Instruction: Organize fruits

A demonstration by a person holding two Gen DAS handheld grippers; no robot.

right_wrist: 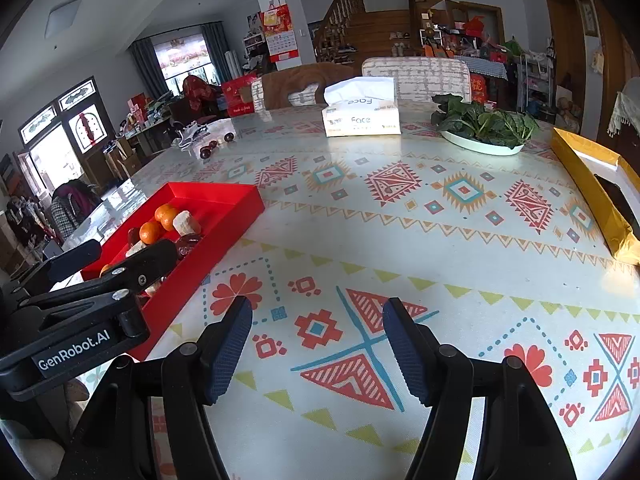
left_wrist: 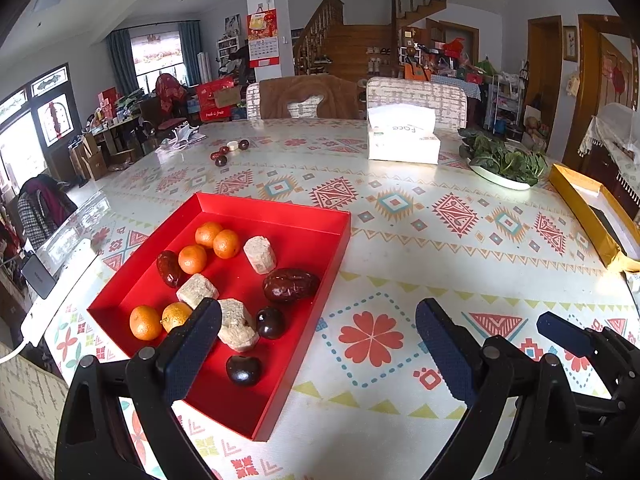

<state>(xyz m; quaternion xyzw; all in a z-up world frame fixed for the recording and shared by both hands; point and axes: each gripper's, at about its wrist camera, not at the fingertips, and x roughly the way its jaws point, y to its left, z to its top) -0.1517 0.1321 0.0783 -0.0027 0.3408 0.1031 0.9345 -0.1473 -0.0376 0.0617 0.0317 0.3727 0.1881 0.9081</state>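
Two grippers hover with fingers spread, grasping nothing: the left gripper (left_wrist: 318, 344) over the red tray's (left_wrist: 320, 240) near right rim, the right gripper (right_wrist: 318, 350) over bare patterned desk (right_wrist: 460, 248). Round glossy tangerines (left_wrist: 192, 259), wrinkled dates (left_wrist: 290, 284) and dark plums (left_wrist: 243, 369) lie inside the shallow tray.

Left claw (left_wrist: 318, 340) and right claw (right_wrist: 318, 354) agape, tilted downward.
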